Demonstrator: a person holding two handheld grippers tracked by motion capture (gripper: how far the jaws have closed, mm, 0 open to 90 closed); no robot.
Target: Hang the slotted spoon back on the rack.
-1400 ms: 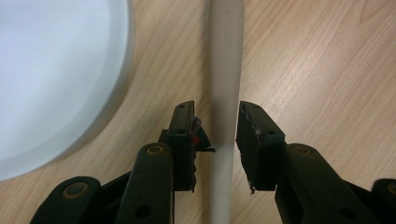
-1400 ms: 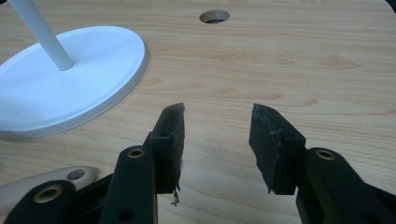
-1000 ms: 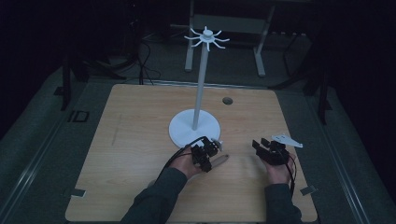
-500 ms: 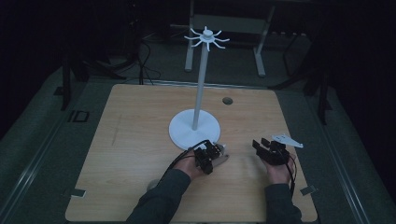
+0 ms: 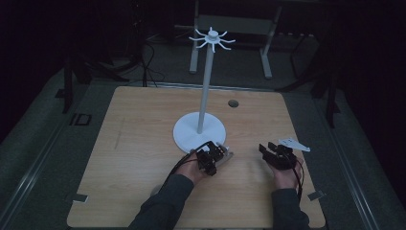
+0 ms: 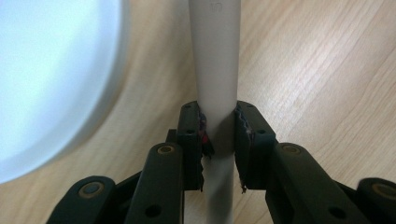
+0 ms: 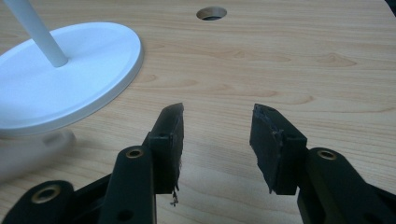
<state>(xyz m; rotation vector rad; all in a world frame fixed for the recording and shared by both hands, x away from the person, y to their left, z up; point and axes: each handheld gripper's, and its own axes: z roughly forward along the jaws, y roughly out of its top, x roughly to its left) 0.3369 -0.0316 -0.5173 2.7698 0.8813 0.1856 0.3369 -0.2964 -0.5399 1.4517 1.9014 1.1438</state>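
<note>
A pale, cream-coloured rod (image 6: 217, 70) lies on the wooden table (image 5: 134, 143) beside the round base (image 6: 51, 70) of a white stand. My left gripper (image 6: 217, 116) is shut on this rod, both pads pressing its sides. In the high view the left gripper (image 5: 210, 160) sits just in front of the stand's base (image 5: 199, 132), and the rod's end (image 5: 226, 154) pokes out to its right. My right gripper (image 7: 217, 119) is open over bare wood with nothing between its jaws; in the high view the right gripper (image 5: 274, 154) is at the table's right front.
The stand's thin pole (image 5: 206, 86) rises to a crown of hooks (image 5: 211, 37). A round hole (image 5: 233, 103) is cut in the table behind the base. Dark floor and cables surround the table. A blurred pale shape (image 7: 32, 149) lies left of my right gripper.
My left hand has shifted slightly along the table in front of the stand's base. The right hand has stayed where it was.
</note>
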